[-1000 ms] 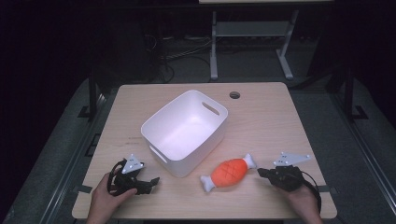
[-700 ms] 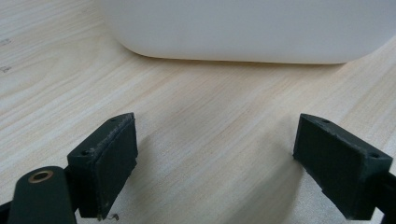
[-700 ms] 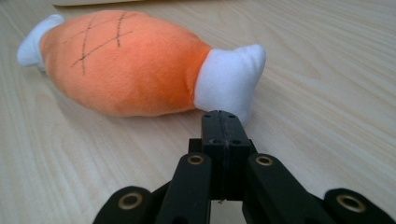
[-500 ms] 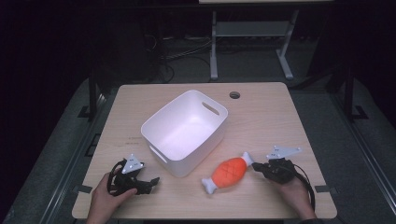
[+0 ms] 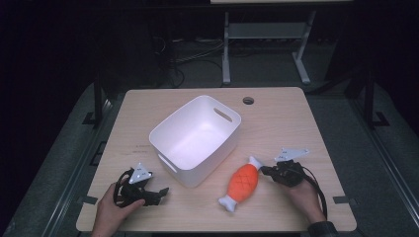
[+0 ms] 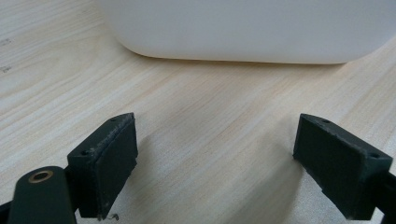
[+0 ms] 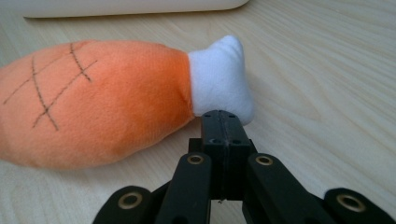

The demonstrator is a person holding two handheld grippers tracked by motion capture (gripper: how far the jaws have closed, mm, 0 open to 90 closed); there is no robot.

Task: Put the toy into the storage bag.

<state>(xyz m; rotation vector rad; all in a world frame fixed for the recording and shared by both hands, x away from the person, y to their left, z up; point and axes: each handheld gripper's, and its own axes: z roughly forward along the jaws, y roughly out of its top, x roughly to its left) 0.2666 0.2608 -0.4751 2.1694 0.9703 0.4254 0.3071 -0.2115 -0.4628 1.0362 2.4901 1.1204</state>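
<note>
No readable text, label or number shows; faint marks on the table are too small to read.

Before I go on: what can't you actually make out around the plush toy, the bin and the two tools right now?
- Contact: right tool is shut against the plush toy's white end; its own jaws hide whether they touch.
- Toy's far end: cut off by the right gripper view's left edge.
- White bin: the top edge of the left gripper view cuts off its rim.
- Left tool in the high view: too small to judge its jaws.
</note>
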